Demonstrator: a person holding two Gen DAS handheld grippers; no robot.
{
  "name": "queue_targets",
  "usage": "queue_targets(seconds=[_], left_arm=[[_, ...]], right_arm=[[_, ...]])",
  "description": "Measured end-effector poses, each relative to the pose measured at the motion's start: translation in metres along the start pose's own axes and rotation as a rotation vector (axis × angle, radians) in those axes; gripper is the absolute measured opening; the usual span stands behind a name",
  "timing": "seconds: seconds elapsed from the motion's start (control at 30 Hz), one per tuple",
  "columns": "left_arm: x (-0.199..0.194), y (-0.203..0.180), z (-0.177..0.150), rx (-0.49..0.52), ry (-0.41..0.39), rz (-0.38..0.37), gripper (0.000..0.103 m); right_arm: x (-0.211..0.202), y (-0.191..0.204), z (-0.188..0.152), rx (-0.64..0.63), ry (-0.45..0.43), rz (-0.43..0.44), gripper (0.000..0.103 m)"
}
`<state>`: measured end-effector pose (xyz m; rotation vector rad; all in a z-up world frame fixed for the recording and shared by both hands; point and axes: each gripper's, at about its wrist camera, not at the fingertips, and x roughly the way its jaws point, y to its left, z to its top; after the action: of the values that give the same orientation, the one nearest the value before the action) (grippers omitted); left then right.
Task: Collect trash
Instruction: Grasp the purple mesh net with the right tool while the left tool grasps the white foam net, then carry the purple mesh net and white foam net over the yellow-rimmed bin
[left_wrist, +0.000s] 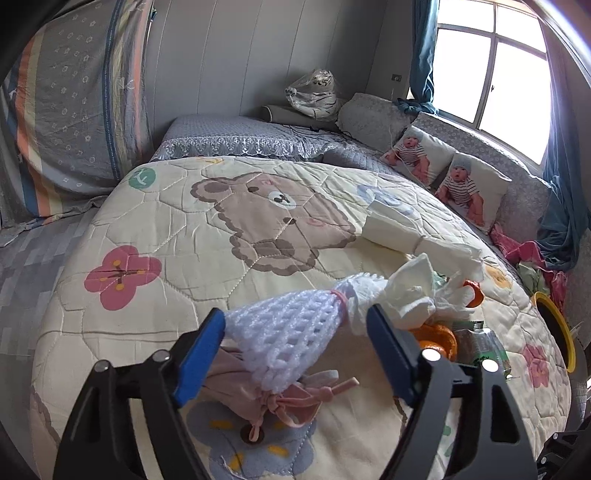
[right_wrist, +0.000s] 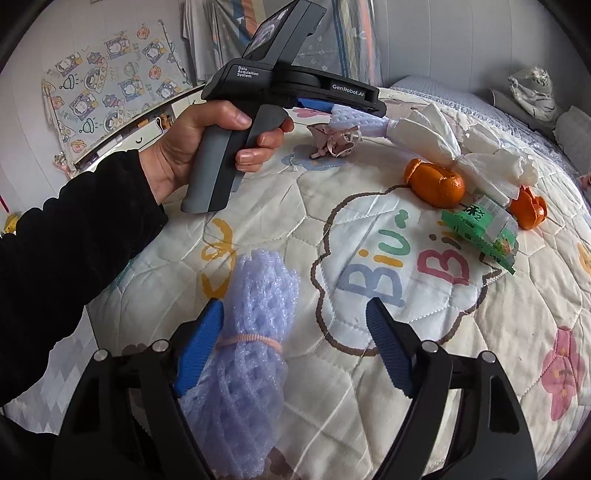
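My left gripper (left_wrist: 295, 350) is open, its blue pads on either side of a white foam net (left_wrist: 291, 332) lying on the quilt; the right pad stands clear of it. A pink drawstring pouch (left_wrist: 266, 387) lies under the net. Crumpled tissue (left_wrist: 410, 291), orange peel (left_wrist: 436, 338) and a green wrapper (left_wrist: 484, 347) lie just to the right. My right gripper (right_wrist: 295, 350) is open over a purple foam net (right_wrist: 251, 332), which rests against its left pad. Further off lie the orange peel (right_wrist: 436, 184), a second peel (right_wrist: 530, 210), the green wrapper (right_wrist: 484, 232) and the tissue (right_wrist: 436, 136).
A cartoon-print quilt (left_wrist: 184, 240) covers the round bed. A yellow-rimmed bin (left_wrist: 557, 325) sits at its right edge. Folded white paper (left_wrist: 399, 229) lies behind the tissue. Pillows (left_wrist: 461, 184) line the window side. A hand (right_wrist: 207, 147) in a black sleeve holds the left gripper's handle.
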<state>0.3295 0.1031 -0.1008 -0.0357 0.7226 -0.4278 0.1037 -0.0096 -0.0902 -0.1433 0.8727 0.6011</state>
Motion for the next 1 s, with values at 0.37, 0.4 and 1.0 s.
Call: queue_targets(seconds=[0.37, 0.4, 1.0], left_arm=[[0.013, -0.001, -0.004, 0.001, 0.049, 0.003, 0.021], [0.013, -0.001, -0.004, -0.001, 0.047, 0.002, 0.021], [-0.059, 0.004, 0.016, -0.115, -0.111, -0.015, 0.016]], right_arm=[[0.005, 0.011, 0.001, -0.051, 0.02, 0.015, 0.03], [0.005, 0.011, 0.001, -0.053, 0.019, 0.014, 0.028], [-0.034, -0.012, 0.0, 0.011, -0.103, -0.013, 0.018]])
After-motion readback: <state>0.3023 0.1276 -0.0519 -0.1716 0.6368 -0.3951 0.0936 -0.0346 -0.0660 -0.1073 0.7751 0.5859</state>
